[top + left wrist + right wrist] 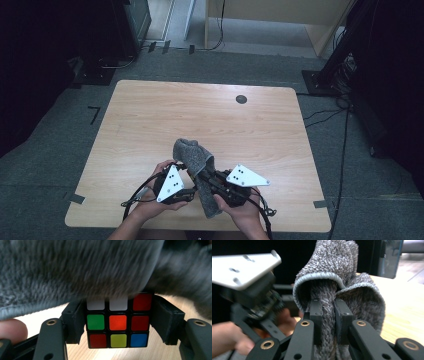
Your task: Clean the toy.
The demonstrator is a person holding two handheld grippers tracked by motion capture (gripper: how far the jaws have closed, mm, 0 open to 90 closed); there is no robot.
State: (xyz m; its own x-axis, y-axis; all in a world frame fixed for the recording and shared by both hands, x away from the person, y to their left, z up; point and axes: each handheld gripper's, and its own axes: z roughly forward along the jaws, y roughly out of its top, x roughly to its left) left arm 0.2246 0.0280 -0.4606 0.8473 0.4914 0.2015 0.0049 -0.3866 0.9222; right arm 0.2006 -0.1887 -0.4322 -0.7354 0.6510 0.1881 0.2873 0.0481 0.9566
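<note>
My left tongs [117, 322] grip a cube [118, 322], one jaw pressed on each side, holding it low over the near edge of the tabletop [150, 115]. My right tongs [328, 315] are nearly closed on a fold of grey cloth [337, 275], which stands up out of the jaws and flops over in a loop.

What matters now is that the cloth hangs directly above the cube and just beyond it, draping down over the cube's top row; from the high view the cloth [195, 160] rises between my two hands, its long axis running from near to far. The right tongs carry it, so that hand is the one to bring it across the cube, I judge.

The cube is scrambled, with white, red, green, orange, yellow and blue stickers facing me. The cloth is thick, fuzzy grey terry with a stitched hem.
</note>
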